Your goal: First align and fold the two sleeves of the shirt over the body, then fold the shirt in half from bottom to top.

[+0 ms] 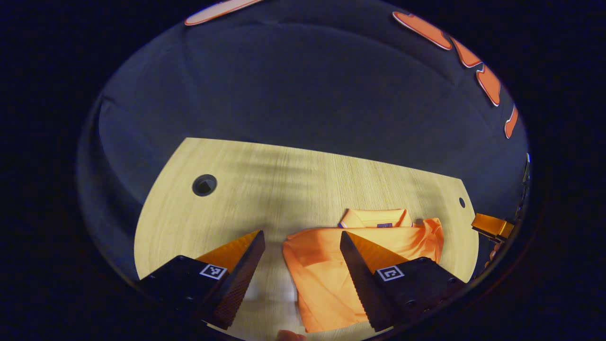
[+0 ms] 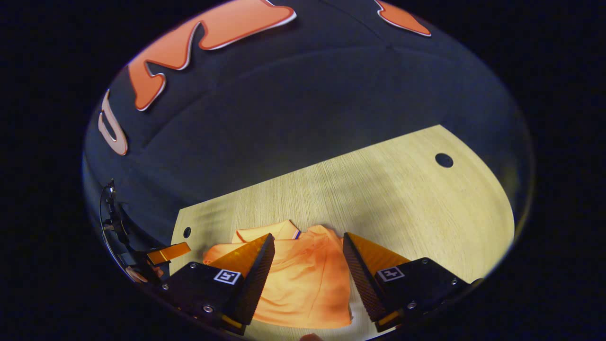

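Observation:
An orange polo shirt (image 1: 322, 270) lies flat on the wooden table (image 1: 265, 189), collar (image 1: 374, 219) toward the far edge and its sleeves laid over the body. My left gripper (image 1: 303, 239) hovers open above the shirt's left edge, nothing between its fingers. In the right gripper view the same shirt (image 2: 307, 279) lies under my right gripper (image 2: 308, 241), which is open over the middle of the cloth. The other gripper (image 1: 492, 226) shows at the far right of the left gripper view, and at the left of the right gripper view (image 2: 168, 253).
The table has a round cable hole (image 1: 204, 184) at the far left and a small hole (image 1: 462, 202) at the far right. Bare wood (image 2: 402, 199) stretches beyond the shirt. The dark booth wall rises behind the table's far edge.

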`<state>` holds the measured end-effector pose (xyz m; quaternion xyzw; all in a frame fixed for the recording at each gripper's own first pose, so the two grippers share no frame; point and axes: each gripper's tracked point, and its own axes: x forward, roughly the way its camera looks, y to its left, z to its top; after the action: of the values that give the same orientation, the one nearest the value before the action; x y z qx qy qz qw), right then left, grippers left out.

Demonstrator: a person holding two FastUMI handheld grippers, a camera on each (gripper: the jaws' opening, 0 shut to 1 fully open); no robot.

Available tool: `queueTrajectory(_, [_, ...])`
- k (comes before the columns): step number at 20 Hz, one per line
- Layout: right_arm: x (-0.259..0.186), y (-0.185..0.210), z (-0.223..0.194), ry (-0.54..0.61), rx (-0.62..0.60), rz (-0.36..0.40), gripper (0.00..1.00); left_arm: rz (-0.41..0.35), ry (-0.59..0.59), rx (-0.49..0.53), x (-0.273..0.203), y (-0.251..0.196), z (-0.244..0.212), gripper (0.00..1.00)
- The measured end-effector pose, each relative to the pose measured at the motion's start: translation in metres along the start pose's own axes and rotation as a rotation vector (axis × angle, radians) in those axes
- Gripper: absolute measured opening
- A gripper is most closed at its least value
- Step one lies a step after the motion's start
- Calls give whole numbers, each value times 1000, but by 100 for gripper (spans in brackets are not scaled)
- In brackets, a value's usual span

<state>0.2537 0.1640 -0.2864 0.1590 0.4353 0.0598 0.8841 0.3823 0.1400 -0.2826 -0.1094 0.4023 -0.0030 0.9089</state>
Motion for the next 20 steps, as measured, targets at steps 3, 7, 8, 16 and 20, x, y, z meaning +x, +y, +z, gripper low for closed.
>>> queueTrajectory(3, [-38, 4, 8, -75, -35, 12, 95, 3, -97, 41, -41, -6, 8, 99])
queueTrajectory(7, [-89, 3, 0, -129, -112, 20, 96, -5, -234, 91, -101, -29, 6, 99])
queueTrajectory(8, [-103, 2, 0, -154, -133, 17, 98, -9, -261, 105, -117, -35, 5, 99])
queueTrajectory(16, [-212, 7, 16, -425, -251, 52, 98, -35, -474, 137, -228, -65, -22, 98])
queueTrajectory(20, [-254, 7, 13, -538, -279, 71, 98, -90, -655, 135, -284, -83, -27, 98])
